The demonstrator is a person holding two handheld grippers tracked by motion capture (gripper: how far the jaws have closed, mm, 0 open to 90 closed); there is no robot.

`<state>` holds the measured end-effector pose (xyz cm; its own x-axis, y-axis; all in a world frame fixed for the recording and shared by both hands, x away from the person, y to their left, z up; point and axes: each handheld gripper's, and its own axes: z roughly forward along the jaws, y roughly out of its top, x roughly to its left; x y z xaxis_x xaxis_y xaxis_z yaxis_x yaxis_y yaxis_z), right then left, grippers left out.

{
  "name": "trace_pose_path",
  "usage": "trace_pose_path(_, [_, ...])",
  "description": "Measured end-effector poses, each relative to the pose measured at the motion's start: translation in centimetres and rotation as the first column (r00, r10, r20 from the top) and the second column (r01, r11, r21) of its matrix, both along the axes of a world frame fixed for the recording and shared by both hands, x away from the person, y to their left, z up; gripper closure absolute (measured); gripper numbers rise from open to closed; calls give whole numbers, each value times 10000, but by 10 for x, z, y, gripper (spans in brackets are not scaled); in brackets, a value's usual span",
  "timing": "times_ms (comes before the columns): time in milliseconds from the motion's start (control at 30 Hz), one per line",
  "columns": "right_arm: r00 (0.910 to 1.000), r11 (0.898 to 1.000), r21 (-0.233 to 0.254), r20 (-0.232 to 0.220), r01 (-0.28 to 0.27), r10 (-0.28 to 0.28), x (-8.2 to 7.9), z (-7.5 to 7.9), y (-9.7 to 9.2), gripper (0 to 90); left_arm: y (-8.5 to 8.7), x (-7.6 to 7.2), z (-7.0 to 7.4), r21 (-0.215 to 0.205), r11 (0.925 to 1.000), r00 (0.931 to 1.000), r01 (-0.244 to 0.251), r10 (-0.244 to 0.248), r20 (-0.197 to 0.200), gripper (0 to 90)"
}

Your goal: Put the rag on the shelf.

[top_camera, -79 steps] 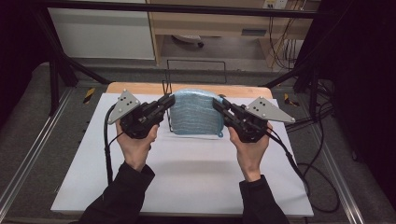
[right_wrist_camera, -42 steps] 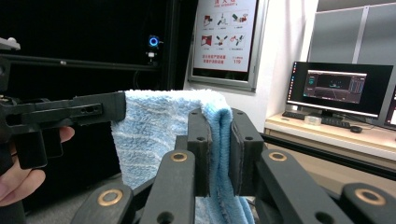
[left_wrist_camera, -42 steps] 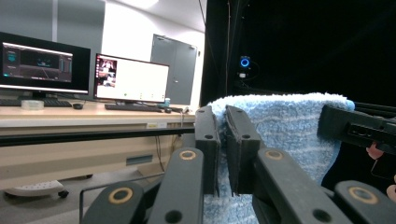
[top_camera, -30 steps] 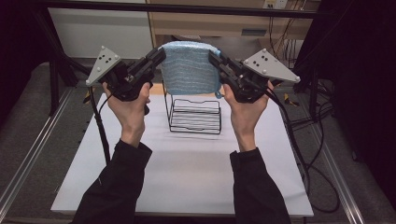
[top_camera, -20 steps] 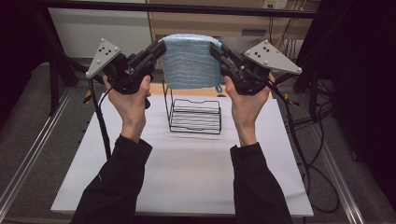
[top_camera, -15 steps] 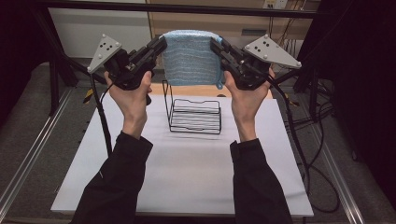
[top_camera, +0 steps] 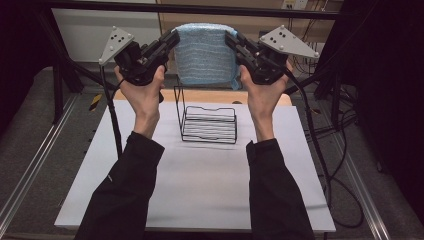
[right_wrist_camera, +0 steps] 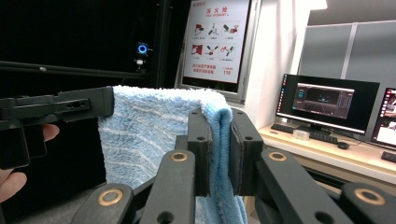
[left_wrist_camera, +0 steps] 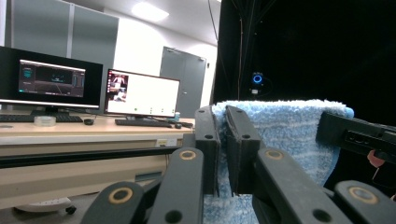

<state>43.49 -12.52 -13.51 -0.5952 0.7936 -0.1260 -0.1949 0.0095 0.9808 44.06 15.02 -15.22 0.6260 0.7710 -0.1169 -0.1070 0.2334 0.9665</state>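
A light blue striped towel (top_camera: 205,55) hangs spread in the air between both hands, high above the table. My left gripper (top_camera: 175,37) is shut on the towel's upper left corner, and my right gripper (top_camera: 229,38) is shut on its upper right corner. The left gripper view has the towel (left_wrist_camera: 285,130) pinched between the two black jaws of my left gripper (left_wrist_camera: 223,121). In the right gripper view a fold of the towel (right_wrist_camera: 154,130) runs down between the jaws of my right gripper (right_wrist_camera: 219,126). A black wire rack (top_camera: 207,120) stands on the table under the towel.
The white table top (top_camera: 200,185) spreads below the forearms, with a wooden strip at its far edge. A black frame bar (top_camera: 200,9) crosses just above the towel. Cables (top_camera: 320,150) trail off the right side. Monitors on a desk (left_wrist_camera: 93,88) stand beyond.
Both hands have risen with the towel, lifting it off the wire rack and up to the frame bar. The rack now stands bare on the table.
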Motion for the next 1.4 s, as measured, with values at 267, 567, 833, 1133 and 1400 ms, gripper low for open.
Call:
trace_pose_path(267, [10000,9998,-197,31,86,-85,13,1,-1,811,-3,12,0,95,9999,9999,-120,120,3,840])
trace_pose_path(567, [9993,9993,-271,-256,255,-262,29,-5,-2,811,-7,27,-6,324,9992,9995,-234,241,-204,840])
trace_pose_path(833, [9971,9991,-273,-678,328,-346,38,-18,-3,811,-6,40,-18,691,9974,9984,-189,225,-517,840])
trace_pose_path(1133, [9927,9983,-389,-1105,434,-475,50,-32,-5,810,-9,51,-29,1026,9944,9967,-234,311,-743,840])
trace_pose_path(1400, [9894,9978,-473,-1350,470,-530,56,-40,-6,811,-9,58,-35,1229,9922,9947,-190,312,-981,840])
